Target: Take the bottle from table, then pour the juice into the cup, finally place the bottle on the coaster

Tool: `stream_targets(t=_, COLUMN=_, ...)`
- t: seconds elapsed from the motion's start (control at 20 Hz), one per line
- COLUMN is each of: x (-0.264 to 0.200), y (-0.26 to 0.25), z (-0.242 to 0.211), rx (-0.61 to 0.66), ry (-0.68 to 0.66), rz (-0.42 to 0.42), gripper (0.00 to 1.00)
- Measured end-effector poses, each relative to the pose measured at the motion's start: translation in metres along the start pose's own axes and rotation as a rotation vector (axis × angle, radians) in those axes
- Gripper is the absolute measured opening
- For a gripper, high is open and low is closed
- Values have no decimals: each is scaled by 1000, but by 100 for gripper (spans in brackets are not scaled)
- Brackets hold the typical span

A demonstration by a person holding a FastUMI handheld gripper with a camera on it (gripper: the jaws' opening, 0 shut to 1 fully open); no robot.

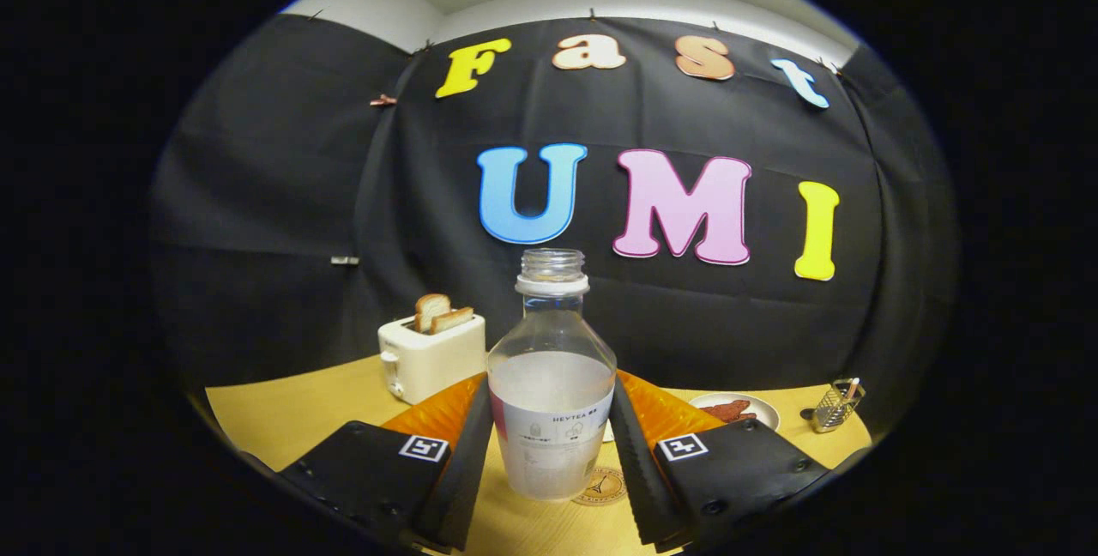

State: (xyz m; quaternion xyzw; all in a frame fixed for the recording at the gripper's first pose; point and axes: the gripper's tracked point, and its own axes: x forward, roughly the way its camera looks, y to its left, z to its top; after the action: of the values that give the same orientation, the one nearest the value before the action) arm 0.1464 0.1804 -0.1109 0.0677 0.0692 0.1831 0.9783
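Note:
A clear, uncapped bottle (552, 384) with a white neck ring and a label stands upright between my fingers, about half full of pale, cloudy juice. My gripper (551, 386) is shut on the bottle, with the black pads (470, 453) pressing its left and right sides. A round brown coaster (605, 487) lies on the wooden table (283, 419) just behind the bottle's base, a little to its right and partly hidden by it. I cannot tell whether the bottle's base rests on the table or hangs just above it.
A white toaster (431, 359) with two slices of bread stands beyond my left finger. Beyond my right finger sit a small white plate (734, 408) with reddish food and a metal mesh holder (836, 406). The black cloth wall closes off the table's far side.

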Motion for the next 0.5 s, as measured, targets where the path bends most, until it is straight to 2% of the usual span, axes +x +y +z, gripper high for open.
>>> stream_targets(t=0.2, x=27, y=-32, z=-27, rx=12, ry=4, rz=-50, gripper=73)
stream_targets(t=0.5, x=52, y=-52, z=-101, rx=4, ry=64, rz=-76, gripper=74)
